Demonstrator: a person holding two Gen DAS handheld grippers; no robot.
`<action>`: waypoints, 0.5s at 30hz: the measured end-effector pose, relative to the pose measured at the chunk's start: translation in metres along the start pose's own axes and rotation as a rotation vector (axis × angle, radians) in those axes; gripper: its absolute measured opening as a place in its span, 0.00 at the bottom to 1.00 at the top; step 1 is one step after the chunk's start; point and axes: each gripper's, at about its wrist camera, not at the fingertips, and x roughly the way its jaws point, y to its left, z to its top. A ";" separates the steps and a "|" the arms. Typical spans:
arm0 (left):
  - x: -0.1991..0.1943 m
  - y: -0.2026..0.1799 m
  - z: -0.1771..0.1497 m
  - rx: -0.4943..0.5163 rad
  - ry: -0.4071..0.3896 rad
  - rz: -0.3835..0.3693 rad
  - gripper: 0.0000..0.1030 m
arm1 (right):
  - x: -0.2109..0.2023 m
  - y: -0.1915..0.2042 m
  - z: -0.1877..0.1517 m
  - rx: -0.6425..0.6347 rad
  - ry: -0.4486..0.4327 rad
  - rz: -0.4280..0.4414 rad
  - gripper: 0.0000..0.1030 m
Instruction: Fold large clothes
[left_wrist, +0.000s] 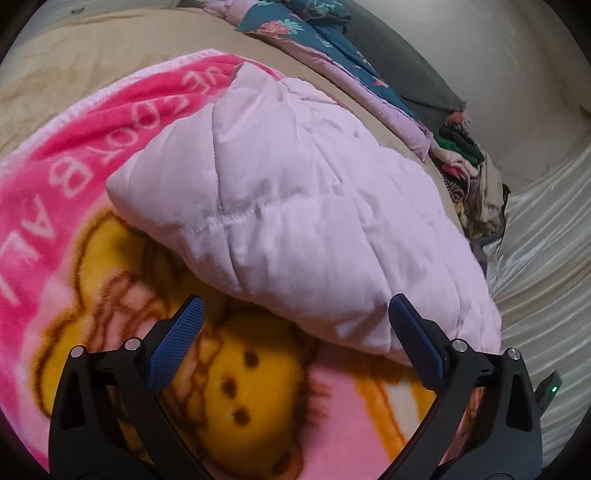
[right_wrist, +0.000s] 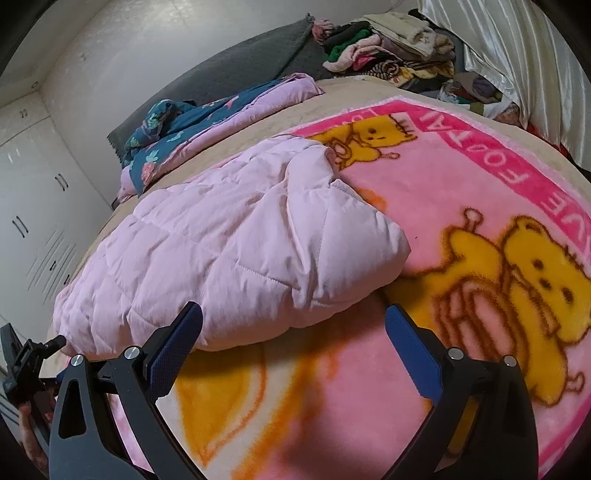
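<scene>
A pale pink quilted garment (left_wrist: 295, 206) lies bunched on a pink fleece blanket (left_wrist: 229, 387) printed with yellow bears, spread on the bed. My left gripper (left_wrist: 295, 314) stands open just in front of the garment's near edge, nothing between its blue pads. In the right wrist view the same quilted garment (right_wrist: 229, 251) lies left of centre on the bear blanket (right_wrist: 461, 229), one puffy corner pointing right. My right gripper (right_wrist: 293, 319) is open too, hovering close to the garment's near edge, holding nothing. At the far left of that view the left gripper's black body shows.
A teal floral quilt with lilac lining (right_wrist: 207, 122) lies at the back of the bed against a dark grey headboard (right_wrist: 236, 66). A heap of mixed clothes (right_wrist: 391, 55) sits at the far corner beside a shiny white curtain (right_wrist: 517, 66). White wardrobe doors (right_wrist: 33, 206) stand left.
</scene>
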 end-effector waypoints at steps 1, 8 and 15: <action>0.001 0.002 0.000 -0.016 0.002 -0.010 0.90 | 0.001 -0.002 0.000 0.019 0.001 0.004 0.96; 0.019 0.009 0.009 -0.123 0.013 -0.043 0.91 | 0.008 -0.014 0.003 0.133 0.017 0.020 0.96; 0.032 0.009 0.017 -0.166 0.020 -0.033 0.92 | 0.031 -0.026 0.009 0.226 0.086 0.046 0.96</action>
